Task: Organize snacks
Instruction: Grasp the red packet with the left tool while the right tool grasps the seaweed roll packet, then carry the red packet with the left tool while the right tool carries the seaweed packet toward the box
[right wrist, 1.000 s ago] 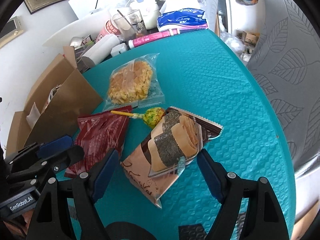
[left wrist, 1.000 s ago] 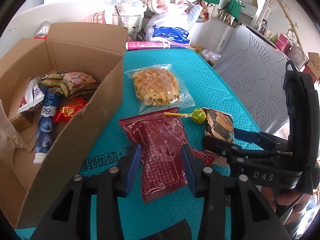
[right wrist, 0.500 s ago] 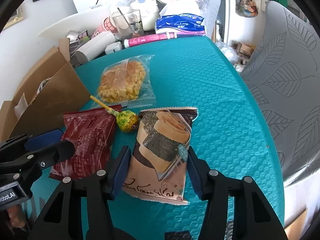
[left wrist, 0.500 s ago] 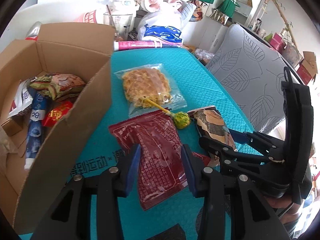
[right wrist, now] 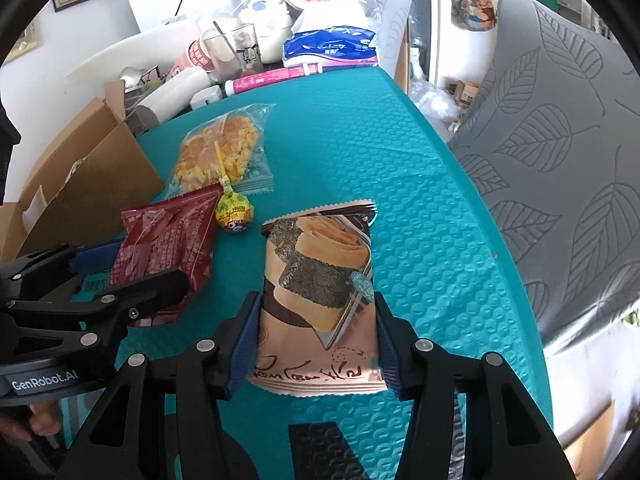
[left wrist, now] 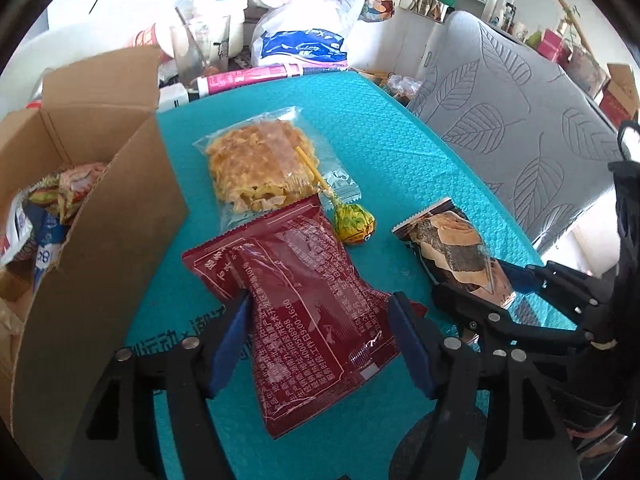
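The cardboard box (left wrist: 100,216) runs off the left edge of the left wrist view, and its near wall hides most of what lies inside — only the tops of a few wrappers (left wrist: 68,188) show, their print too blurred to read. In the right wrist view the box (right wrist: 80,176) shows its outer wall and little else. The near part of the red packet (right wrist: 160,248) is covered there by a finger of the left gripper (right wrist: 120,276). The lollipop stick (left wrist: 310,168) crosses the clear cracker bag (left wrist: 260,168), hiding a thin strip of it. Far off, the clutter of cups (right wrist: 228,52) and bags overlaps — single items are hard to separate.
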